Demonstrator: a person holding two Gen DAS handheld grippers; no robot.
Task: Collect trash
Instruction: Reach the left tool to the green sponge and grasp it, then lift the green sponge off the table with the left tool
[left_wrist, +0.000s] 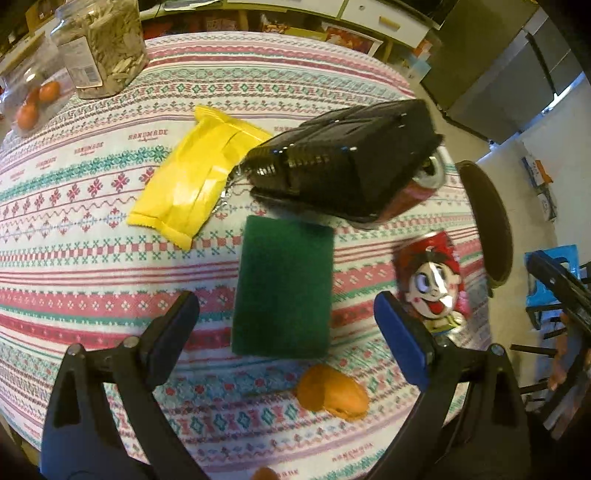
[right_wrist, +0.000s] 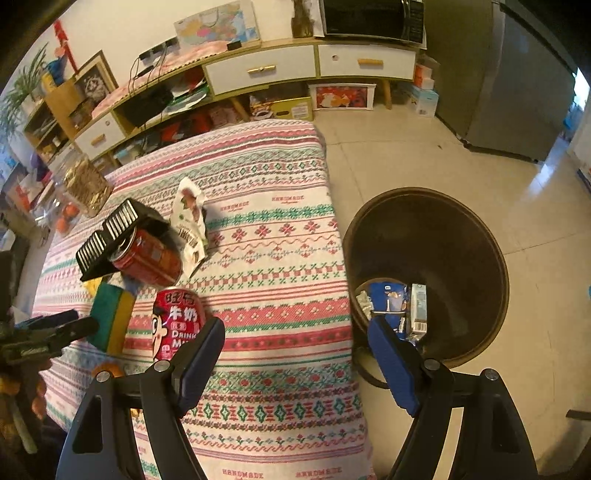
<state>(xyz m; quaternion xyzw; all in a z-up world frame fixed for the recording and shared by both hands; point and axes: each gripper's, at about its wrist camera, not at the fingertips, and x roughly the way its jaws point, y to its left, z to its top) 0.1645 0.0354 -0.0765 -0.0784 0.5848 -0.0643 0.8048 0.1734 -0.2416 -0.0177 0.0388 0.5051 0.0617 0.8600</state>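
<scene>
Hovering over the counter (left_wrist: 92, 236), the left claw (left_wrist: 288, 325) stood wide open with nothing held, its blue pads either side of the green sponge (left_wrist: 284, 288) at 12 o'clock, not touching it. Just past the right pad, at 2 o'clock, lay the red milk can (left_wrist: 432, 280) on its side. An orange peel (left_wrist: 332, 397) sat at 5 o'clock, close below the sponge. Further out: yellow wrapper (left_wrist: 195, 173) at 11 o'clock, and a black tray (left_wrist: 347, 162) at 12–1 o'clock tipped over a second red can (left_wrist: 424, 184).

The right claw (right_wrist: 295, 354) was also spread wide and empty, pointing down across the counter edge. Bin (right_wrist: 424, 236) on the floor at 1–2 o'clock, some cartons already in it. Milk can seen again at 9–10 o'clock, right by its left pad. A torn white packet (right_wrist: 190, 221) lay at 11 o'clock beyond.

Judgement: the sponge probably isn't trash; the milk can was the nearest real target. Best approach: shift the left claw toward 2 o'clock, straddle the can across its round body, close squarely so it doesn't roll, then carry it to the bin. Keep the right claw clear.
</scene>
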